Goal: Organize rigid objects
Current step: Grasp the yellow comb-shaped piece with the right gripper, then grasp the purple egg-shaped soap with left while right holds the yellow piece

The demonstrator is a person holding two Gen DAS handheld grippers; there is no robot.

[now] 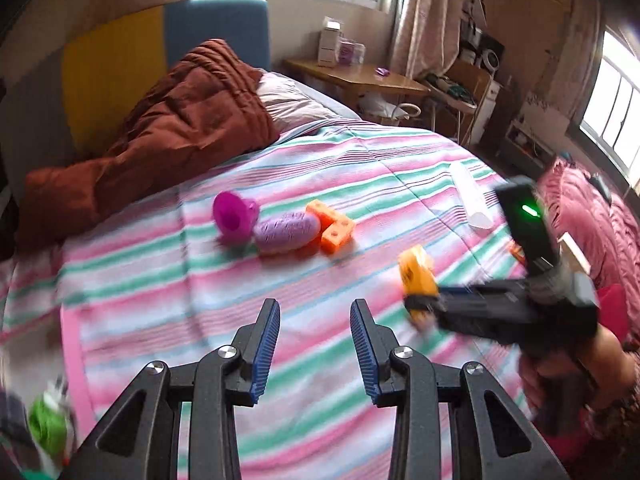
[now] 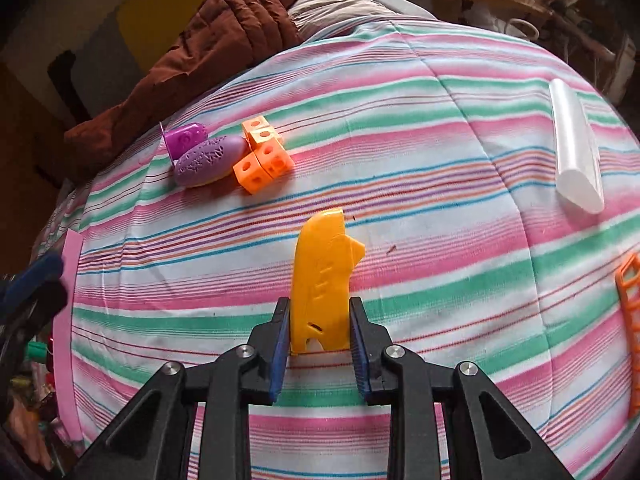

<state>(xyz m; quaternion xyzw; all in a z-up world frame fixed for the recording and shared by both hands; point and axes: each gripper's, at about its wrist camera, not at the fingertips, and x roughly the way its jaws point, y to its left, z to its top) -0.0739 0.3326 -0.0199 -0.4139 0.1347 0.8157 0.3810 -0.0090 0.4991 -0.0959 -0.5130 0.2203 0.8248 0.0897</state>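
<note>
My right gripper [image 2: 319, 312] is shut on a yellow plastic toy piece [image 2: 322, 276] and holds it above the striped bedspread [image 2: 400, 152]. In the left wrist view the same gripper [image 1: 416, 300] shows at the right with the yellow piece [image 1: 416, 274]. My left gripper [image 1: 315, 320] is open and empty above the bedspread [image 1: 280, 288]. A group of toys lies ahead: a magenta cup [image 1: 232, 216] [image 2: 186, 138] on its side, a purple oval toy [image 1: 286, 230] [image 2: 212, 162] and orange cube blocks [image 1: 334, 226] [image 2: 262, 156], touching each other.
A white translucent tube [image 2: 576, 148] [image 1: 472, 196] lies at the right of the bed. An orange ladder-like piece [image 2: 630, 320] lies at the right edge. A brown quilt [image 1: 168, 120] and pillow [image 1: 292, 100] are at the head. A green object [image 1: 48, 428] shows low left.
</note>
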